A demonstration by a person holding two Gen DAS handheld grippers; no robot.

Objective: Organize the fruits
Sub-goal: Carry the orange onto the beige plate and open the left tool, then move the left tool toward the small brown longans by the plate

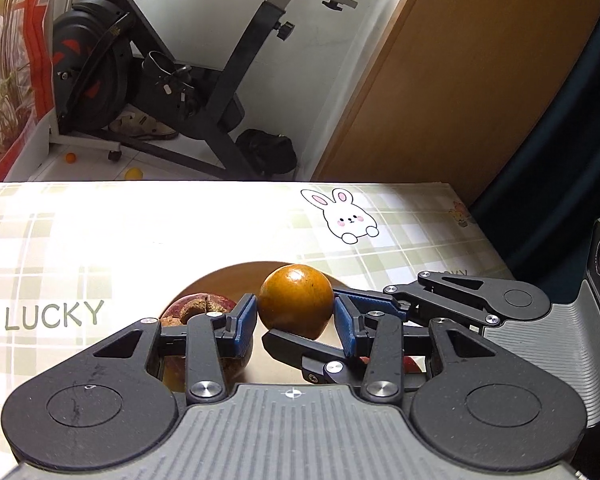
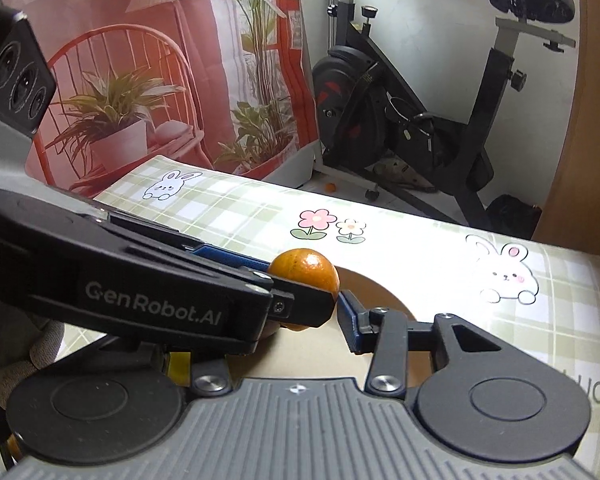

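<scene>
Orange fruit point(image 1: 296, 300) sits between the left gripper point(image 1: 295, 320) fingers (half-spread, barely touching it).

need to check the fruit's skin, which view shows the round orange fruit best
The left wrist view: the round orange fruit sits centred between the left gripper fingers, nearly whole and glossy. In the right wrist view the other gripper's black arm covers its lower left, so only the top of the fruit shows.

Purple fruit point(image 1: 204, 308), lower left of centre: mostly hidden behind gripper finger point(image 1: 242, 322). Red fruit point(image 1: 412, 364), lower right: only a sliver shows.
</scene>
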